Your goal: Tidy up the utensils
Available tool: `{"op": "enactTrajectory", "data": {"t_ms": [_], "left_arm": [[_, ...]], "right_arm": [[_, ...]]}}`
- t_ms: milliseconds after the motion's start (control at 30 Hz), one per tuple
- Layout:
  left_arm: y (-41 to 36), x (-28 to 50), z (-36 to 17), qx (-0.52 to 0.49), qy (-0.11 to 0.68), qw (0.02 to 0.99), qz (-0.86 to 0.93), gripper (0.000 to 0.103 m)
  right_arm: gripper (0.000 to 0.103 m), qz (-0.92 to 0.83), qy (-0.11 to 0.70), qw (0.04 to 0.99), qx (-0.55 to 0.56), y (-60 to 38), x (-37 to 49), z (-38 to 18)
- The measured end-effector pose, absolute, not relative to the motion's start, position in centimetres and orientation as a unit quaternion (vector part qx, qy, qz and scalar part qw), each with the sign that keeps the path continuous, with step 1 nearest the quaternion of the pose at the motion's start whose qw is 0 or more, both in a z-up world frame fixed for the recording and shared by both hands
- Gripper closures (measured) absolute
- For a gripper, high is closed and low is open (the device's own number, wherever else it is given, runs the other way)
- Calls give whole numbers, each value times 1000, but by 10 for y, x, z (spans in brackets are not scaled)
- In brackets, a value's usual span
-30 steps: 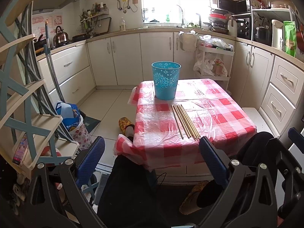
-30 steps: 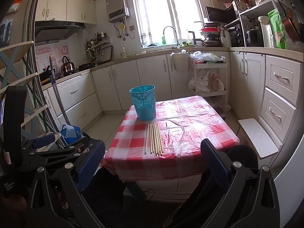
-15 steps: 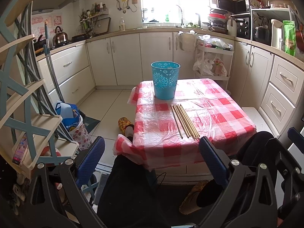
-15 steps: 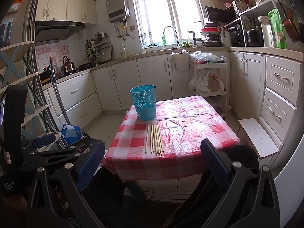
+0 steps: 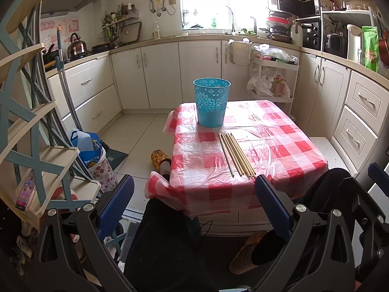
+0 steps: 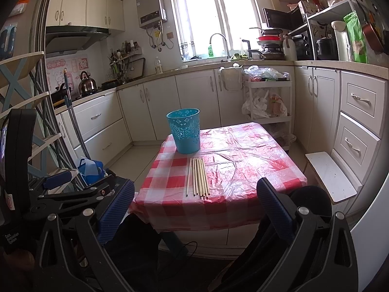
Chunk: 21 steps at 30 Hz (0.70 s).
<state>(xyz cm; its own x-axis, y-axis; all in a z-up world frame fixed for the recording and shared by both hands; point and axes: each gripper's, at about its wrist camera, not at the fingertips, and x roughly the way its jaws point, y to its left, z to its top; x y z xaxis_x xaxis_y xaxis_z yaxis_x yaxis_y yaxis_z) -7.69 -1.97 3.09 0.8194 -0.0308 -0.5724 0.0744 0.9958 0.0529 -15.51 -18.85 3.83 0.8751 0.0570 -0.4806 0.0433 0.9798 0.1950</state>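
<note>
On the tabletop, covered in a red-and-white checked plastic cloth, the chopsticks lie in a neat side-by-side bundle near the front edge. Just behind them stands a teal perforated bin, apart from their far tips. I'm guessing that's where they're meant to end up, since nothing has been picked up yet.

Both tongs are held low, well short of the table. The left tongs are spread wide with nothing between the blue pads, and the right tongs are the same: wide open, empty.

Handling-wise, these look like plain wooden or bamboo sticks, so I'd expect them to be light, stiff and thin. The annoying part is that they lie flat on a slick, wrinkly plastic sheet. I reckon they'll roll or skid if I nudge them sideways, and pinching one without grabbing its neighbours looks fiddly. I'd go for the near ends by the table edge, or squeeze across the middle of the bundle so it stays balanced. The bin looks light too, so it might tip if I bump it.

Readable writing: the right view shows a label on the left rig reading "Data Acquisition System". There are posters with red characters by the kettle, too small for me to read.
</note>
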Motion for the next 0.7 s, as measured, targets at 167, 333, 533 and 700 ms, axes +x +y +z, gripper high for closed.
{"op": "enactTrajectory", "data": {"t_ms": [167, 333, 533, 700], "left_arm": [[-20, -72, 27, 39, 305, 951, -37, 8], [-10, -37, 4, 22, 351, 935, -50, 8], [4, 17, -29, -3, 396, 918, -32, 8], [5, 63, -56, -19, 428, 903, -34, 8]], "right_arm": [[6, 7, 251, 963, 99, -188, -148, 37], [6, 4, 269, 960, 81, -197, -110, 23], [11, 37, 345, 937, 46, -211, -18, -29], [41, 64, 421, 903, 55, -218, 78, -87]]}}
